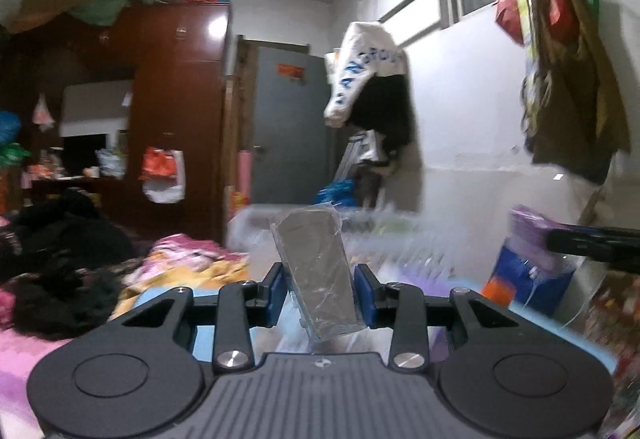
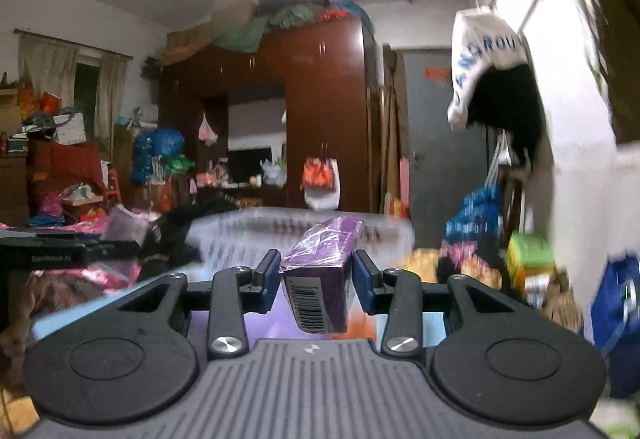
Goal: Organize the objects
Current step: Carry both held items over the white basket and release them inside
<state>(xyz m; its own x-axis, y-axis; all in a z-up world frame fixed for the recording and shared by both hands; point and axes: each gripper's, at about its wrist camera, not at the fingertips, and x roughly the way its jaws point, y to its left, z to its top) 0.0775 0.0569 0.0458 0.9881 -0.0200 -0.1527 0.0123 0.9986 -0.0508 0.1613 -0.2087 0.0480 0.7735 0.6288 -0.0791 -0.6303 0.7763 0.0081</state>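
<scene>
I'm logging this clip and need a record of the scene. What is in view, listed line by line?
grey box: one, grey in clear wrap, between the left jaws
purple box: one, purple with a barcode, between the right jaws
clear bin: one, see-through, blurred, just beyond both boxes
wardrobe: one, dark red-brown, back wall, bundles piled on top
door: one, grey, right of the wardrobe
white garment: one, white with blue letters, hanging on the right wall
black clothes: one heap, on the bedding at left
left gripper: one, black with blue pads, shut on the grey box
right gripper: one, same make, shut on the purple box
</scene>
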